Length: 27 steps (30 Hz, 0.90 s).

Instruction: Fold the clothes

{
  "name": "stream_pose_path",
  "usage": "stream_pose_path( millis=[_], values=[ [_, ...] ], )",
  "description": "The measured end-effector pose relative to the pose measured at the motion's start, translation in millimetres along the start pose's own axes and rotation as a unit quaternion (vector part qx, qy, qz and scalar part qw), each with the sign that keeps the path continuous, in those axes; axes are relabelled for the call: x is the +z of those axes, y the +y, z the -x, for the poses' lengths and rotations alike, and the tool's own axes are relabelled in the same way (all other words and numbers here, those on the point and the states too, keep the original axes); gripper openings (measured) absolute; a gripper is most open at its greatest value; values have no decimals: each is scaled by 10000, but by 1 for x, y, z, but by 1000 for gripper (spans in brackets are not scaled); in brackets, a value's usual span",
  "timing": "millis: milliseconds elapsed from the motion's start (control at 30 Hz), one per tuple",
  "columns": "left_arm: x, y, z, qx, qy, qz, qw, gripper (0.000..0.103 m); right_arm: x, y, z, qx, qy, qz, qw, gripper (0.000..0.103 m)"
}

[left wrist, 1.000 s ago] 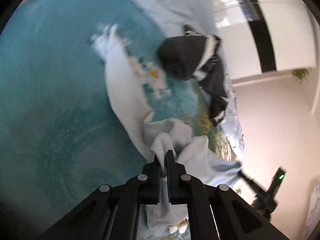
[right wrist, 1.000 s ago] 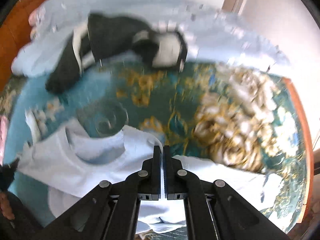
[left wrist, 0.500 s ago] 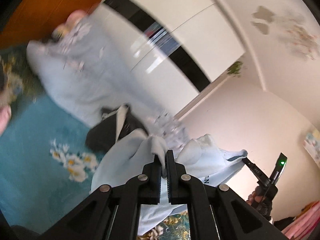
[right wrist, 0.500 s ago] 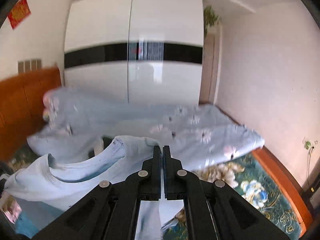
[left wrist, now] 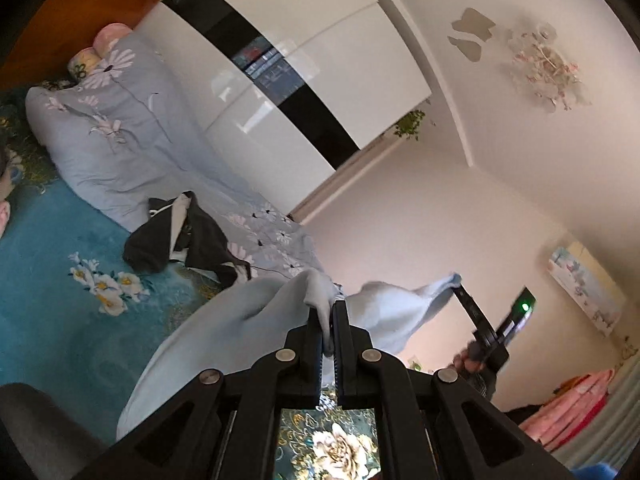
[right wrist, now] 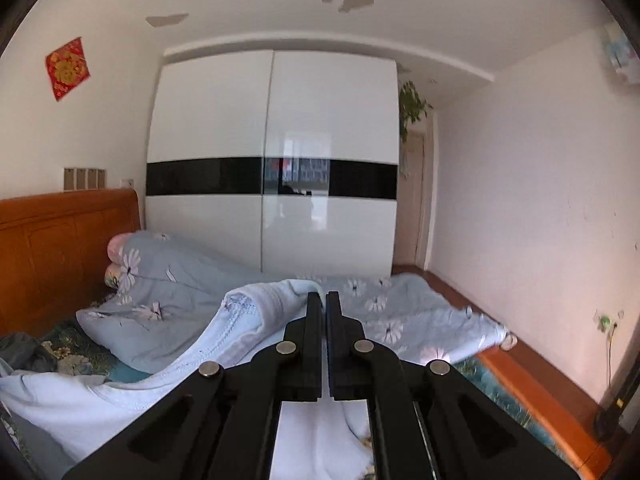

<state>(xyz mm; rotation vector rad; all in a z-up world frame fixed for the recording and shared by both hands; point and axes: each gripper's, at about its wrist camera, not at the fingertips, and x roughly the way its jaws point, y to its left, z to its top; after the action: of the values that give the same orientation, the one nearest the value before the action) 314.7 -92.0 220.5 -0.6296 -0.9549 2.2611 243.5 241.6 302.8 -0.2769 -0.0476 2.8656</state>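
Observation:
A light blue T-shirt (left wrist: 240, 320) hangs in the air, held up between both grippers above the bed. My left gripper (left wrist: 327, 307) is shut on a bunched edge of it. My right gripper (right wrist: 323, 298) is shut on another edge of the T-shirt (right wrist: 224, 344), whose neckline sags to the left. In the left wrist view the right gripper (left wrist: 458, 286) shows at the right, pinching the shirt's far corner. The shirt's lower part is hidden behind the gripper bodies.
A black and white garment (left wrist: 180, 240) lies on the teal floral bedspread (left wrist: 60, 300). A grey flowered quilt (right wrist: 180, 292) is heaped along the far side. A wooden headboard (right wrist: 60, 248), white wardrobe (right wrist: 272, 160) and walls surround the bed.
Both grippers have lifted the T-shirt off the bed and tilted up. The views went from looking down at the bedspread to looking across the room.

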Motion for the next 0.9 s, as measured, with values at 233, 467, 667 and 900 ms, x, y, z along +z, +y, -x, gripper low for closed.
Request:
stream_pose_path(
  millis=[233, 467, 667, 900],
  values=[
    [-11, 83, -68, 1253, 529, 607, 9888, 5, -41, 28, -103, 136, 1227, 383, 9916, 1],
    [-53, 204, -150, 2435, 1390, 1302, 9510, 6, -201, 54, -243, -27, 3195, 330, 9470, 1],
    [-43, 253, -198, 2849, 1562, 1454, 9345, 5, -264, 33, -306, -331, 3871, 342, 9208, 1],
    [-43, 286, -229, 3043, 2095, 1434, 9181, 5, -284, 24, -348, -518, 4156, 364, 9073, 1]
  ],
)
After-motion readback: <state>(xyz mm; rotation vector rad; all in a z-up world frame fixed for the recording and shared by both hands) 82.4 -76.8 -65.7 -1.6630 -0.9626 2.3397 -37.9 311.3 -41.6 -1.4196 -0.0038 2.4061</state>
